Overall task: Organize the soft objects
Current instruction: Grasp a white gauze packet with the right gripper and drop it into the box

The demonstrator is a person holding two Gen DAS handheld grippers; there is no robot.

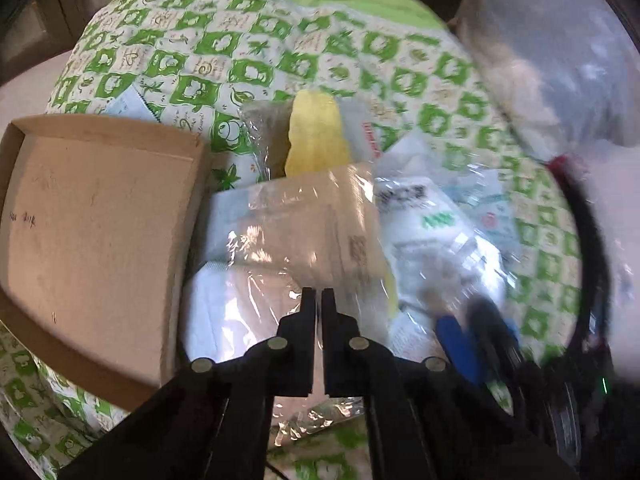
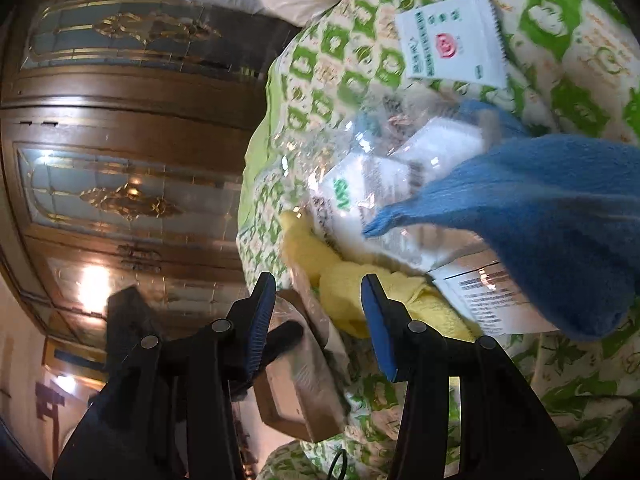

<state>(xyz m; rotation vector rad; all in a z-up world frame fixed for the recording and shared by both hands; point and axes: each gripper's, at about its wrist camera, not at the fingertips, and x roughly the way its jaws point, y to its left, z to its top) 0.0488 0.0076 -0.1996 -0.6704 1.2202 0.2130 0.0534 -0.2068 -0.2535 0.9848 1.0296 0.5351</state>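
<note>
Cardboard tray [image 1: 92, 216], shallow and brown, lies on a green-and-white patterned quilt [image 1: 256, 40] and holds nothing that shows; by this the sorting appears barely begun. Beside its right edge sits a loose heap of soft goods: a clear-wrapped pack [image 1: 304, 232] on top, a yellow cloth [image 1: 316, 136] behind it, and further white sachets [image 1: 432, 216] in crinkled film to the right. The left gripper [image 1: 318, 300] points steeply down at this heap with its jaws brought fully together; the tips rest at the near edge of the clear-wrapped pack, and whether film is pinched between them cannot be told. The right gripper [image 2: 318, 284] has its blue-padded jaws partly apart, and nothing is seen gripped between them; the yellow cloth [image 2: 384, 300] lies beyond them. A blue sleeve [image 2: 540, 232] crosses above the heap. One white sachet [image 2: 452, 40] lies apart, further up the quilt. Judged from this, every item remains to be moved into the tray.
</note>
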